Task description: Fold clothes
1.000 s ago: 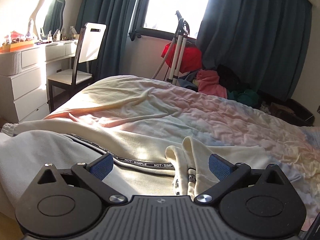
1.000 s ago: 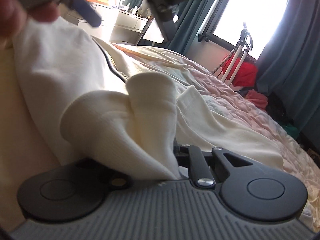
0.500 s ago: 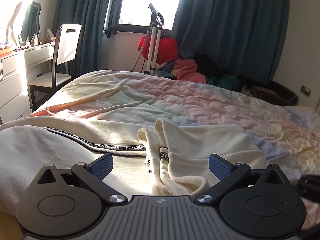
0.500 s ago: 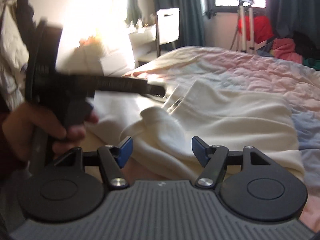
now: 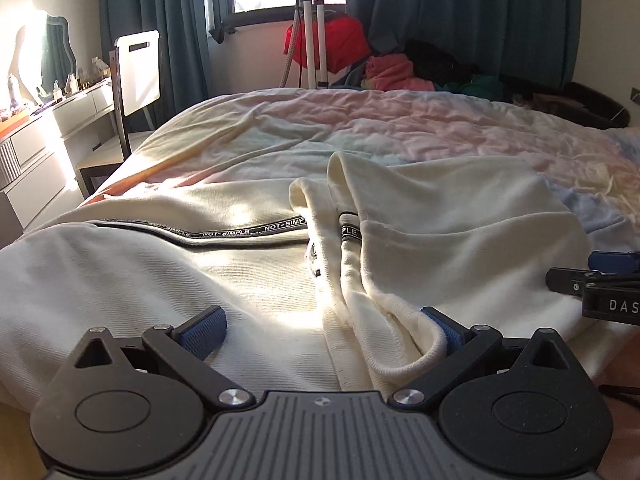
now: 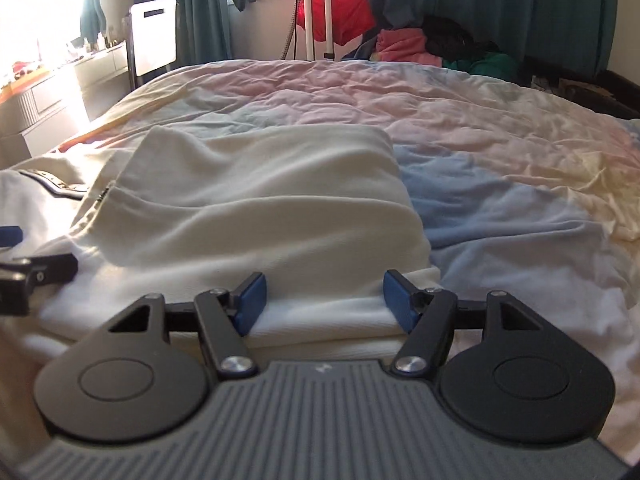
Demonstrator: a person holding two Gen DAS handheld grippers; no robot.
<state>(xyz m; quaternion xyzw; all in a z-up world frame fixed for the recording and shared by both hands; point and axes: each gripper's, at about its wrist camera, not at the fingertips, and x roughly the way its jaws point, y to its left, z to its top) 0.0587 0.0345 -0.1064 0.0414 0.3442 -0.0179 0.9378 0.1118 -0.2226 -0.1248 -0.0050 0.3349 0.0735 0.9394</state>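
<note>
A cream sweatshirt [image 5: 248,280] with a black "NOT-SIMPLE" tape stripe lies spread on the bed, one part folded over itself [image 5: 448,224]. My left gripper [image 5: 320,330] is open low over it, with a ribbed cuff lying against the right fingertip [image 5: 444,328]. My right gripper [image 6: 324,302] is open at the near edge of the folded part [image 6: 260,200]; its tip also shows in the left wrist view [image 5: 600,276]. The left gripper's tip shows in the right wrist view [image 6: 24,272].
The bed has a rumpled pastel quilt [image 6: 500,152]. A white chair [image 5: 136,76] and a white dresser [image 5: 36,140] stand to the left. A clothes steamer stand [image 5: 312,24] and a pile of clothes [image 5: 392,72] sit under the window with teal curtains.
The right gripper let go of the cream fabric it held a second ago and now sits open at the folded part's near edge. The left gripper swung right and lower over the sweatshirt.
</note>
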